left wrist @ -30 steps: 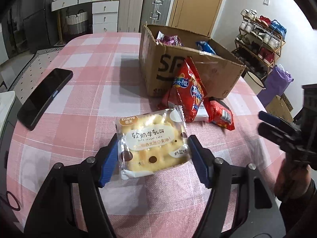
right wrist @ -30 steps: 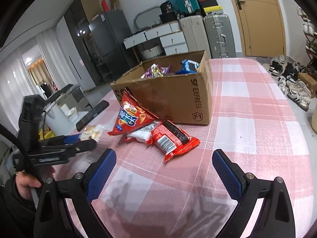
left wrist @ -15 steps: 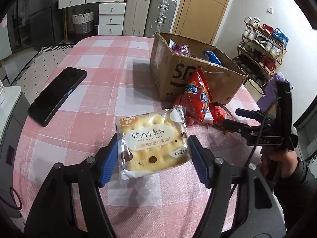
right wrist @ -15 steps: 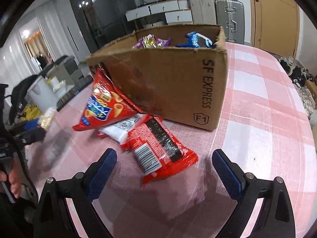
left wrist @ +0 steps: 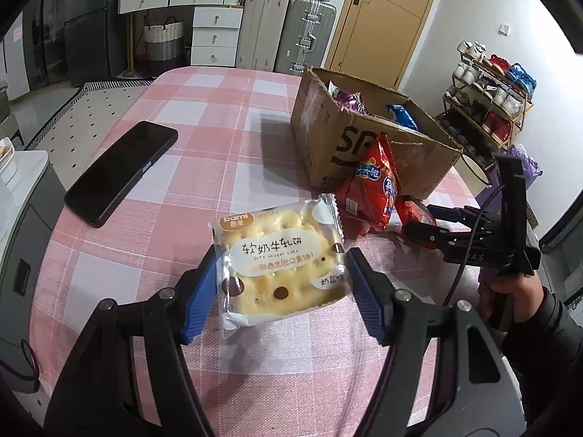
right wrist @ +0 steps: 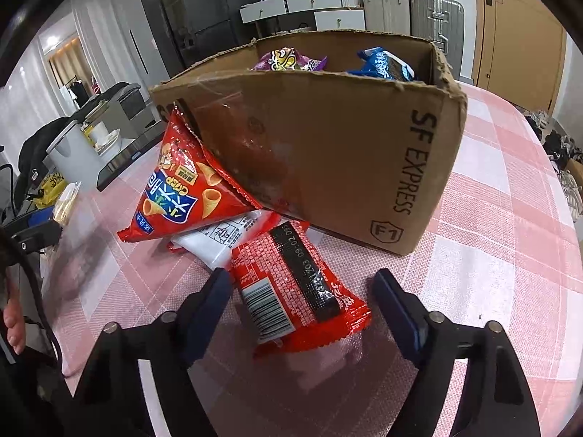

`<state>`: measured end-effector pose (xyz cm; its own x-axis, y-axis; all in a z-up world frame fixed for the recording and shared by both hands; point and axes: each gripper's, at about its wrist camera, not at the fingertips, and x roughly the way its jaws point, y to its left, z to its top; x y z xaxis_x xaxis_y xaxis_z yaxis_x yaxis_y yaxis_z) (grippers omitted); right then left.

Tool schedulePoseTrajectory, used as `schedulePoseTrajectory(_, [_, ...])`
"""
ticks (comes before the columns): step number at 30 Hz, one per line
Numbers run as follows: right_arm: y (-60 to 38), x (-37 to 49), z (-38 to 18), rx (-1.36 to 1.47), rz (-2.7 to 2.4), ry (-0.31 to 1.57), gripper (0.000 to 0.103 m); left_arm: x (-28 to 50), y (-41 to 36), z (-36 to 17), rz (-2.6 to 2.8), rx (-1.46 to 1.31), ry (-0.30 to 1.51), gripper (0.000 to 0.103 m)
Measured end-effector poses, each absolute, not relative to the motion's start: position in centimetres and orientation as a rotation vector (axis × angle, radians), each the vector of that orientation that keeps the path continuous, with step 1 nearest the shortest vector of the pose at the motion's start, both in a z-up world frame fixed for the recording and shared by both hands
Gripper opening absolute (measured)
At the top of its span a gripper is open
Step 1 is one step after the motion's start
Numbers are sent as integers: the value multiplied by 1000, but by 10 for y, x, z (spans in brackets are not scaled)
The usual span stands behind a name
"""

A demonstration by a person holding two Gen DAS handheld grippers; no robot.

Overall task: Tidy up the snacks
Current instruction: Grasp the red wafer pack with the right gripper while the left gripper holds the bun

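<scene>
Item 1: your left gripper (left wrist: 280,284) was clamped on a clear-wrapped square biscuit pack (left wrist: 282,266), both blue pads pressed against its 2 side edges, the pack held above the pink checked tablecloth (left wrist: 204,189) with its printed face to the camera.

Item 2: your right gripper (right wrist: 302,302) had just been closing its jaws around a red barcode packet (right wrist: 295,291). The packet lay flat on the cloth between the pads; the left pad stood at or just beside its edge and the right pad stood apart from it, so you had no grip on it yet. In the left wrist view the same gripper (left wrist: 419,218) reached in from the right, your hand (left wrist: 510,291) on its handle.

Item 3: a red cone-snack bag (right wrist: 182,189) leaned tilted against the near wall of the cardboard box (right wrist: 328,153), its lower end resting over a white packet (right wrist: 222,240), which in turn touched the red barcode packet's far end.

Item 4: the cardboard box stood open-topped on the table, printed "SF EXPRESS" on 1 side. Inside it you had a purple bag (right wrist: 288,60) and a blue bag (right wrist: 382,65) showing above the rim.

Item 5: a black phone (left wrist: 120,171) lay face up on the cloth, well apart from the snacks, toward the table's left edge.
</scene>
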<state>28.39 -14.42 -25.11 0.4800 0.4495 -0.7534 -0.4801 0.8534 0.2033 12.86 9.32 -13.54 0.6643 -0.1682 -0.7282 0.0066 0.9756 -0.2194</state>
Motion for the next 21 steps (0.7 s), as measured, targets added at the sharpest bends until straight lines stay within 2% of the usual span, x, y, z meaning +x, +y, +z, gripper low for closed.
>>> schedulePoseTrajectory(4, [-143,277,-251,-68,554,897,60,127,93,-132,-97,-207,832,65])
schedulePoseTrajectory(6, [-141,273,-251,-84,556,897,57,126,93,-131,-94,-207,829,65])
schedulePoseTrajectory(8, [-140,267,-249,-89,559,891,44,123,93,-129,-92,-208,830,66])
schedulePoseTrajectory(21, [-168,240,-228,8,548,845,44,118,87,-118,-119,-202,811,65])
